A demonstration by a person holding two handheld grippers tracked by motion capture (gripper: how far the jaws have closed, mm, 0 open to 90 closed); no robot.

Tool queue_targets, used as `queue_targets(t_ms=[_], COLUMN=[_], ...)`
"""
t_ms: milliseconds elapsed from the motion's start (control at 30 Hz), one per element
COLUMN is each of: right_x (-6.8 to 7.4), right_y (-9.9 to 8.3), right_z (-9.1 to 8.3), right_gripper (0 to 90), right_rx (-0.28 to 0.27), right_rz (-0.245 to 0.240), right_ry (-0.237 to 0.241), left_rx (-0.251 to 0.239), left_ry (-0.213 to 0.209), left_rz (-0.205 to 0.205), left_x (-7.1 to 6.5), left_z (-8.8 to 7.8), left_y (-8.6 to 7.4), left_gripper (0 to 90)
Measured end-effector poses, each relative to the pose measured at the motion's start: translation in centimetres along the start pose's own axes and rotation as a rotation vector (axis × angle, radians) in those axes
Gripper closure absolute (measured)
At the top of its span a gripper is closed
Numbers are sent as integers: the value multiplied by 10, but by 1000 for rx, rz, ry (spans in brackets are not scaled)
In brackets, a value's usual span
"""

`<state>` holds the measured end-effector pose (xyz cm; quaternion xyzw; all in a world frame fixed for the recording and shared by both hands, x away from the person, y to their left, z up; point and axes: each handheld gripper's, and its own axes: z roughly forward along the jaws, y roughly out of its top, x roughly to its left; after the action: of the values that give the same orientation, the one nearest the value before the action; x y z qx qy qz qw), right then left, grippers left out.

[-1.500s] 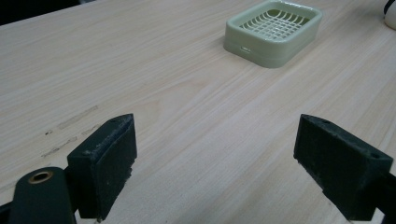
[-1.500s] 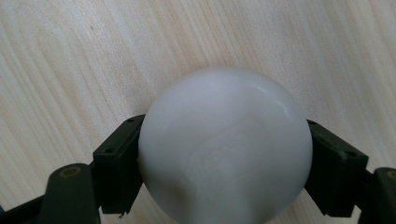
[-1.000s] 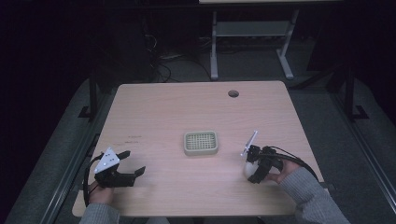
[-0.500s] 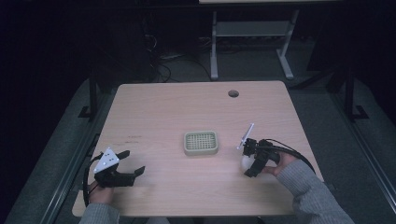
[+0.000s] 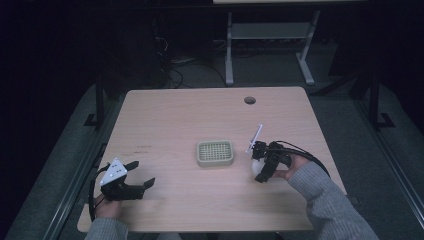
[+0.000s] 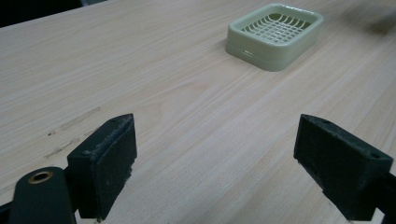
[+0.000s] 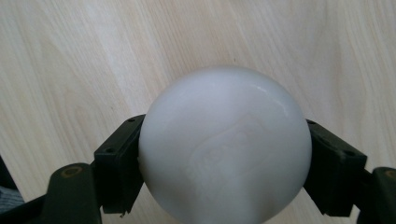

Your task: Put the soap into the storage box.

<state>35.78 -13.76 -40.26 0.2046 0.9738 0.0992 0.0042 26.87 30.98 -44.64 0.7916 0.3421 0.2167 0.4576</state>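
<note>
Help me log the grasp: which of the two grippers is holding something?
The right gripper: its jaws are shut on the white soap bar. The left gripper stands open over bare table, with nothing between its jaws.

High view looks down on the table (image 5: 165, 115); left gripper view faces the tray (image 6: 274, 35) at 1 o'clock, sharing it.

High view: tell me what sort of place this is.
Probably a dim lab or workshop set up for recording: a bare wooden table with a cable hole, tangled cables on the floor, and another desk's metal legs behind.
</note>
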Motion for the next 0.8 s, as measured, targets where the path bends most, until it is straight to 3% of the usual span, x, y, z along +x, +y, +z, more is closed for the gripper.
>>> queue_targets(t_ms=[800], right_x=[-12], right_y=[32], right_z=[-3], right_gripper=[234], right_rx=[-1], right_rz=[-22], right_ry=[15], left_rx=[-6], left_ry=[-1], left_rz=[-5], left_x=[1], left_z=[0], left_y=[0], left_gripper=[128])
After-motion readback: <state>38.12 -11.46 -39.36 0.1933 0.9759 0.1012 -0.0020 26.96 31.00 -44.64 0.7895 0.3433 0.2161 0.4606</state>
